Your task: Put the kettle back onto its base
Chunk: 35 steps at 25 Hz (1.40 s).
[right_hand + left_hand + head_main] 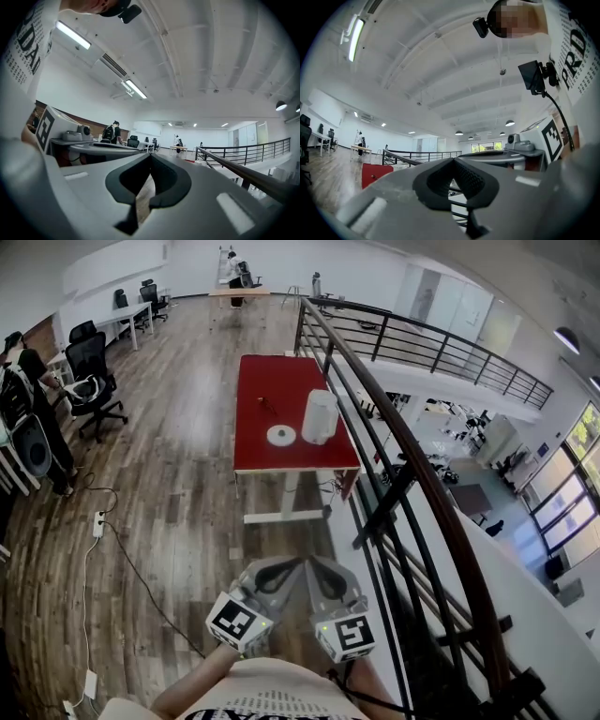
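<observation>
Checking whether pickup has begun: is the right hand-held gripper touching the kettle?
Apart. Head view shows the right hand-held gripper near the person's body, floor lying between it and the kettle on the red table.

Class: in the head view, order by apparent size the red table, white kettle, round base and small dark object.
Largest to smallest:
red table
white kettle
round base
small dark object
All sit together, so distance hardly matters.

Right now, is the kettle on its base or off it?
Off. The white kettle stands upright on the red table, just right of the round white base, whose top is bare.
</observation>
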Tool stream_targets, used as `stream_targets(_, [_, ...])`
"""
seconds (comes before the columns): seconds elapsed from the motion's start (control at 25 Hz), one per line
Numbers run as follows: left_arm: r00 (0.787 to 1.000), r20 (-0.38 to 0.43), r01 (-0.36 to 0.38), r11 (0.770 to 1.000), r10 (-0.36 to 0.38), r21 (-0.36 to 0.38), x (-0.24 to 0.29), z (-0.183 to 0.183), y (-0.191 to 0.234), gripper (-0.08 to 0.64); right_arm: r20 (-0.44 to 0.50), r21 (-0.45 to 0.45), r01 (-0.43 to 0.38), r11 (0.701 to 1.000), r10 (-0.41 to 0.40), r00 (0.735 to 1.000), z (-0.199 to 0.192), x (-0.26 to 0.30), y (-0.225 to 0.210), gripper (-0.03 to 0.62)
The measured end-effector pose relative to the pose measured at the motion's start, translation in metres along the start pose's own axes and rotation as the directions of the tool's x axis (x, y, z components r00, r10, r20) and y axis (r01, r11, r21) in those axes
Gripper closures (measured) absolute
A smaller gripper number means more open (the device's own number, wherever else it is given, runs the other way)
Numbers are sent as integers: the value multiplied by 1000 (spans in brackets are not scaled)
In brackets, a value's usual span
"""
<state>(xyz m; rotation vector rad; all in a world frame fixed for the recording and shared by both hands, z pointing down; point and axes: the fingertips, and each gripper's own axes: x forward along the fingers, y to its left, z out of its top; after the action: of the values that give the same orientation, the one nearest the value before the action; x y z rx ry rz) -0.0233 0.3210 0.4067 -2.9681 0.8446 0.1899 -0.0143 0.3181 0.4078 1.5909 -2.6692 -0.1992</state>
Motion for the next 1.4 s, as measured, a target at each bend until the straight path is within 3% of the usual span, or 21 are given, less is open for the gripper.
stream_targets(0.28, [999,-21,-31,1000,31,1,-5,-9,1,569,-41,19,-10,1000,10,999,-11,-1,2,584])
stream_targets(0.56, [997,-40,-58,998,59,32,0,-11,-1,569,-25,-5,-37,999,37,999,-8,1,0,584])
stream_targets(0.96, [996,-33,-81,996,82,45,21,-6,-3,569,-21,21,-11,1000,11,1000,-7,-2,-20,584])
stream_targets(1.4, [994,-65,-82,995,85,48,41,-21,30,569,-75,72,24,997,-19,997,-23,26,-44,584])
